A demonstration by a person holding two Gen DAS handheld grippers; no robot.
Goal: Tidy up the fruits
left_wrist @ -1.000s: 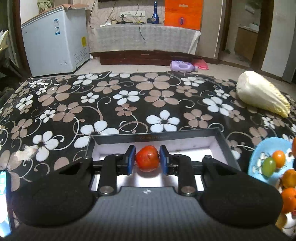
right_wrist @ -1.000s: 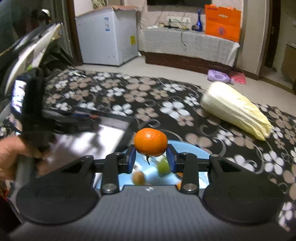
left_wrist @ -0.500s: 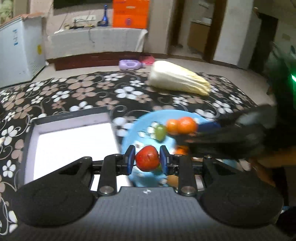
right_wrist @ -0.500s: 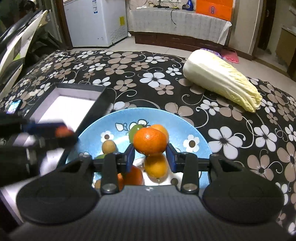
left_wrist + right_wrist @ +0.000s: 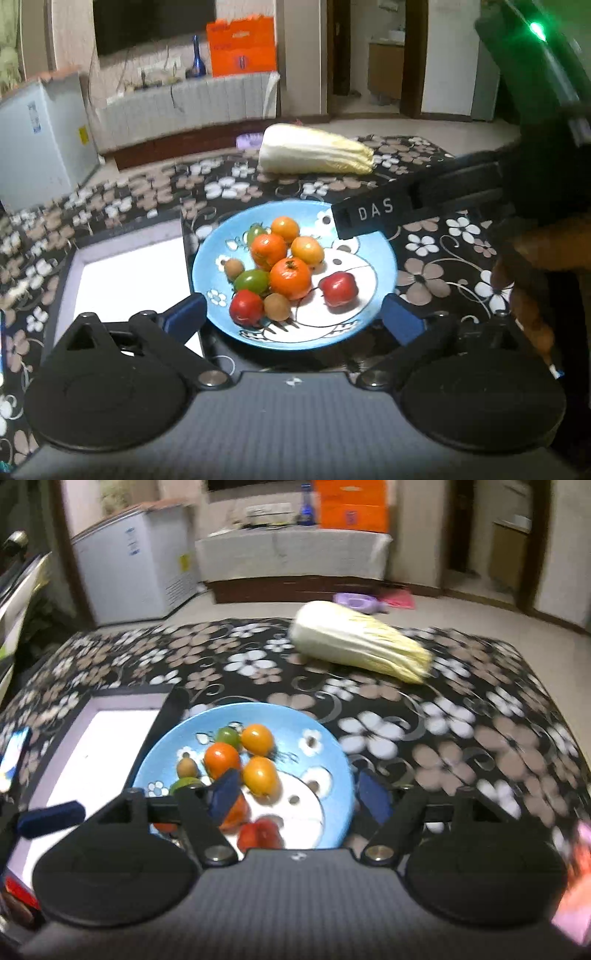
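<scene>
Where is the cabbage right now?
In both wrist views the cabbage lies on the floral tablecloth, beyond the blue plate, toward the table's far edge.

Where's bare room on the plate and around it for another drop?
On the blue plate, the white patch right of the lone red fruit is free; the fruit cluster crowds its left half. The white tray beside it lies bare. Open cloth runs between the plate and the cabbage.
</scene>
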